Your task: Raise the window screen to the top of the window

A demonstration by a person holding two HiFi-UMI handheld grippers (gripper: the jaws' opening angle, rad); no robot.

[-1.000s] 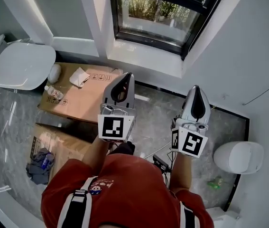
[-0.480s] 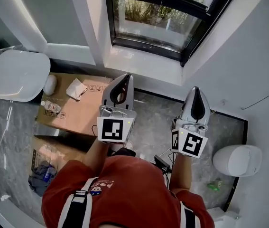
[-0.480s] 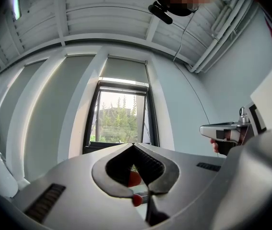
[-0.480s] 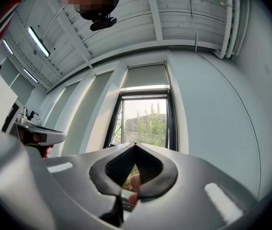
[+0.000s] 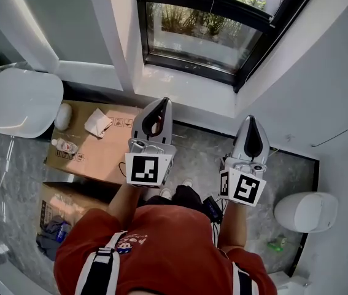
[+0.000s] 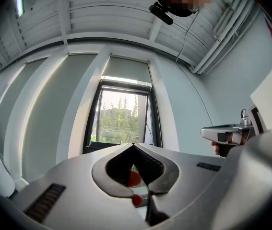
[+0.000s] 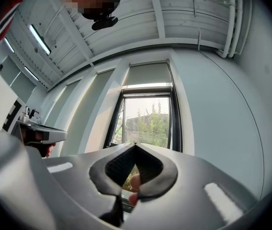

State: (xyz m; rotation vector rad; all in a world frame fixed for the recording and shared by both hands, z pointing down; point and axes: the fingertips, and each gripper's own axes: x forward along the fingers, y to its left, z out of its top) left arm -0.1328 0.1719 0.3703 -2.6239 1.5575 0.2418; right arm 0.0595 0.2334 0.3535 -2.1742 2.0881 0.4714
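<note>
Nearest the head camera: red shirt (image 5: 155,244), both forearms out in front. Just ahead, left gripper (image 5: 163,102) and right gripper (image 5: 251,119) side by side and well apart, aimed slightly upward at the window (image 5: 204,26). Both clenched tight, tips meeting, nothing grasped; only daylight and greenery through the hollow behind the tips. Neither touching sill, frame or glass.

Below, on the floor (image 5: 204,158): cardboard box (image 5: 100,146) toward the left edge, white rounded lid (image 5: 20,100) beyond the box's left side, second white fixture (image 5: 305,211) toward the right corner.

Farther: white sill (image 5: 186,83), then the dark frame set in a deep recess. No sure sight of the window screen in any view. Lower pane duller than the strip above its crossbar, perhaps mesh, not certain. Thin vertical line down that pane, possibly a pull cord.

Progress, as judged: none of the raising done. Approach stage only, hands short of the window. Left to do: close the distance, find the bottom bar or cord, open one set of jaws, grip, carry it up to the top of the frame.
</note>
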